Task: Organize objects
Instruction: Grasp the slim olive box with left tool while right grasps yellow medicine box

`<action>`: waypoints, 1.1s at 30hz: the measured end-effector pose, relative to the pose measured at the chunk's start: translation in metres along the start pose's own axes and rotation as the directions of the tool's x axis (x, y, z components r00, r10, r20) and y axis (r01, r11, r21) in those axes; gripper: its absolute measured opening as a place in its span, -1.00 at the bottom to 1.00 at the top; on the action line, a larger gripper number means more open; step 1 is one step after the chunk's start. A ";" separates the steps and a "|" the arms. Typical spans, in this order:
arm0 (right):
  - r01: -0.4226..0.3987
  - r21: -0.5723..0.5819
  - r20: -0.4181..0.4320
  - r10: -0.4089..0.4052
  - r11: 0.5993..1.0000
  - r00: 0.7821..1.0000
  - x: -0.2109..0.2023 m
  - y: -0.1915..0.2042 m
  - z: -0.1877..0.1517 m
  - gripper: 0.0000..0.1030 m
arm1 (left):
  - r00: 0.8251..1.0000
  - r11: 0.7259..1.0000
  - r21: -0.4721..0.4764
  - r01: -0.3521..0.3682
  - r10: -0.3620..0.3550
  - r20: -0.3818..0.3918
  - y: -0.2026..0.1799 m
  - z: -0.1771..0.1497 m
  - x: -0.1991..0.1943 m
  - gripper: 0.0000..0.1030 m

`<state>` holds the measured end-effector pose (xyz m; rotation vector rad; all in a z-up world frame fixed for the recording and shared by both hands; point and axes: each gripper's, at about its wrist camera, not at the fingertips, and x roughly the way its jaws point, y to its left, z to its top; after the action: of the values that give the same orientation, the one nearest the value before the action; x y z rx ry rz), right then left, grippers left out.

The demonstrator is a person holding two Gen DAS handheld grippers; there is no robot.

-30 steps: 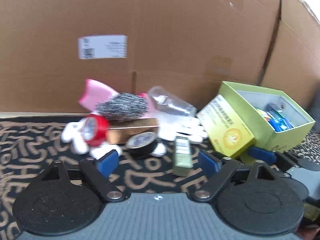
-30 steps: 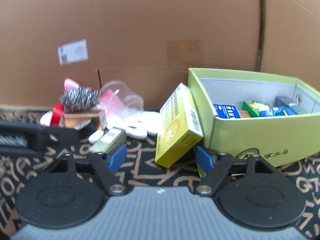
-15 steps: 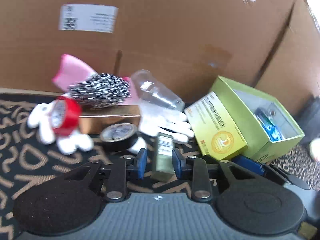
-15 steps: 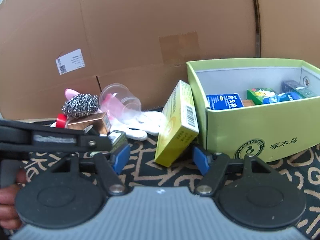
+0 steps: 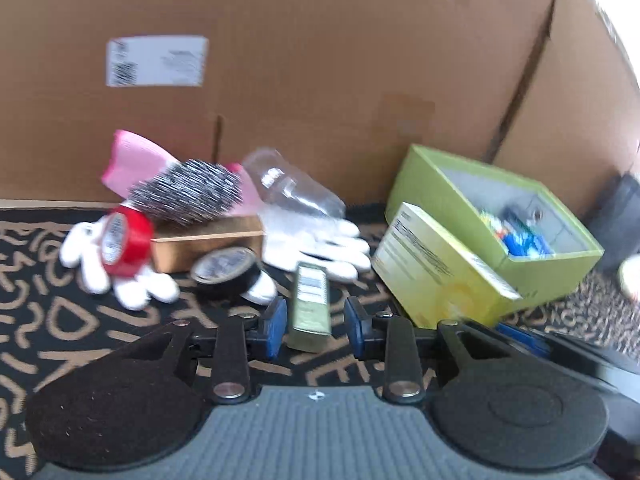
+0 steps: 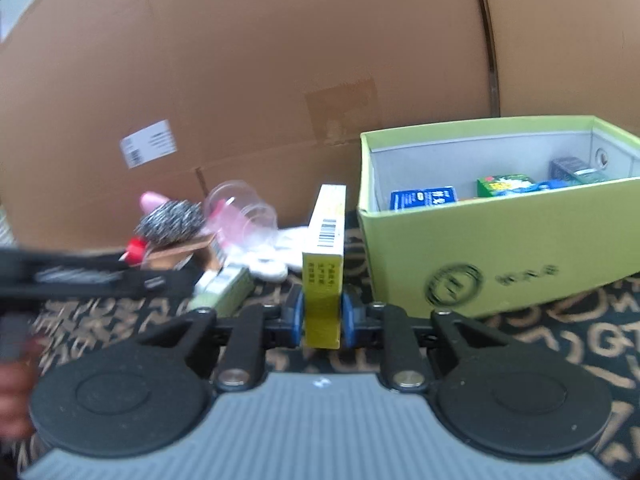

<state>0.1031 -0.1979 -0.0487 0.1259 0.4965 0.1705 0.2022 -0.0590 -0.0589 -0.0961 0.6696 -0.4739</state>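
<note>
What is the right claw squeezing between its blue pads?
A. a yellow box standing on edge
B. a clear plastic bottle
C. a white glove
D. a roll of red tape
A: in the right wrist view the right claw is closing on the yellow box, both blue pads against its sides.

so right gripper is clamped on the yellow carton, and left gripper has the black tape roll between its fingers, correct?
Not quite. The right gripper is closing on the yellow carton, pads against its sides. But the left wrist view shows the small olive-green box between the left gripper fingers, not the black tape roll, which lies on the mat further left.
</note>
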 end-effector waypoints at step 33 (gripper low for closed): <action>-0.057 -0.133 -0.165 0.034 0.989 0.986 -0.014 0.000 -0.030 0.52 | 0.987 0.986 0.087 -0.143 0.148 -0.057 -0.026 -0.062 -0.048 -0.05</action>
<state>0.0768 -0.1979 -0.0681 -0.0120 0.6434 0.2605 0.1207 -0.0564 -0.0740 0.0464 0.7132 -0.3643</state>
